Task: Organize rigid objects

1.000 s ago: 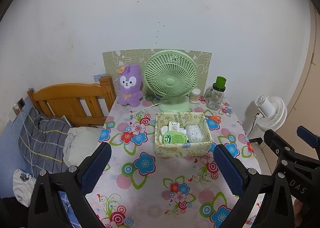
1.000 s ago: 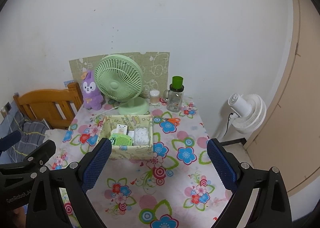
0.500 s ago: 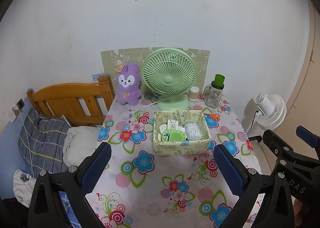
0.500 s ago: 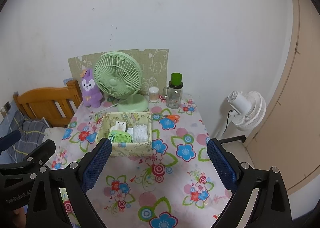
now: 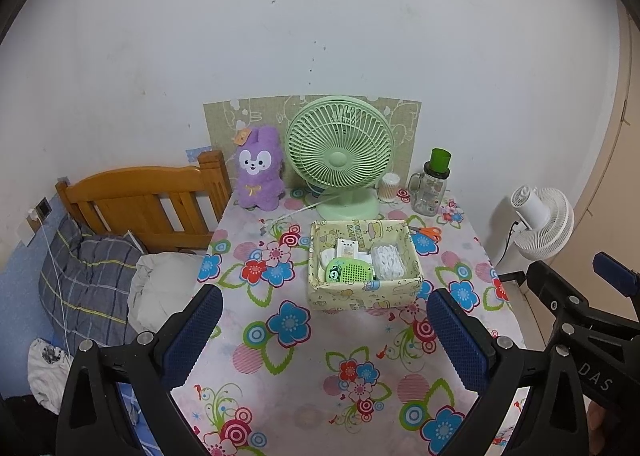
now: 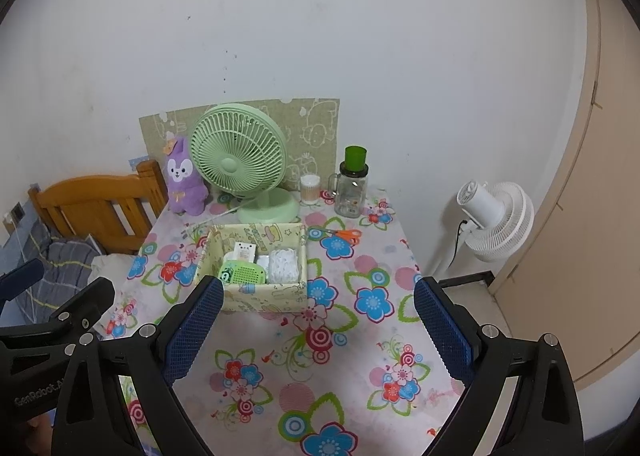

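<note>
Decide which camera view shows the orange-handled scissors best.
The right wrist view: the orange-handled scissors lie wholly visible, clear of the box. In the left wrist view they appear smaller, with the blades at the box's corner.

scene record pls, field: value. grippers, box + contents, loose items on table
left gripper: open, empty, above the near table
right gripper: open, empty, above the near table
table: floral cloth
box: open, mid table
box contents: green perforated case, white card, white pad stack
scissors: orange handles, flat, right of the box
back row: purple plush, green fan, swab jar, lidded glass mug
floor: white fan
</note>
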Demonstrator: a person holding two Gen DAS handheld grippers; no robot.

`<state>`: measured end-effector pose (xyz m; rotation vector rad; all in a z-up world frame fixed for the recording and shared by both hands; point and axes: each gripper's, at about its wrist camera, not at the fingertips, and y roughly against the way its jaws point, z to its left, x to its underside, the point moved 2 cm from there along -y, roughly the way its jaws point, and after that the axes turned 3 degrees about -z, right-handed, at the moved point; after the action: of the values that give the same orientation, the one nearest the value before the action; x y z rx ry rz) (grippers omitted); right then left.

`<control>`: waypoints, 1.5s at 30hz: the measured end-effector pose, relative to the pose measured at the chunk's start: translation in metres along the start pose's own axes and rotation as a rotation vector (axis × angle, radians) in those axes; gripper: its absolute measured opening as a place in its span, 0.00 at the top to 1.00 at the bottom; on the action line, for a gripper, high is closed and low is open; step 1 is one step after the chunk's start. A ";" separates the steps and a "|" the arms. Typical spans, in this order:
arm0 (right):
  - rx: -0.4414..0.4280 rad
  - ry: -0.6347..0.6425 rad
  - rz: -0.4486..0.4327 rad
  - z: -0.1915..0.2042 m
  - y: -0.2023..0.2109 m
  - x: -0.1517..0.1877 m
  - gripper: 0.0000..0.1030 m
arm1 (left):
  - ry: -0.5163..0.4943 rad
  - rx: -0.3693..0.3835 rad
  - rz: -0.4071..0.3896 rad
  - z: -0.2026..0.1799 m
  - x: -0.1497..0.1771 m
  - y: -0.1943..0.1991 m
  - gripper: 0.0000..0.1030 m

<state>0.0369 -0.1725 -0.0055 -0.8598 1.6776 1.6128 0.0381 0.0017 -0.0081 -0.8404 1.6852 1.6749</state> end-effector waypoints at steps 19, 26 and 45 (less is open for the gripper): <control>0.003 -0.001 -0.006 -0.001 0.004 -0.002 0.05 | -0.003 0.002 -0.011 0.000 0.000 0.005 0.00; 0.000 -0.003 -0.004 0.000 0.005 -0.002 0.05 | -0.004 0.002 -0.009 0.001 0.000 0.006 0.00; -0.004 -0.001 -0.007 -0.004 0.005 -0.002 0.05 | -0.015 0.004 -0.007 0.002 -0.001 0.007 0.00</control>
<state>0.0337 -0.1760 -0.0003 -0.8658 1.6698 1.6121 0.0336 0.0037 -0.0029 -0.8289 1.6738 1.6688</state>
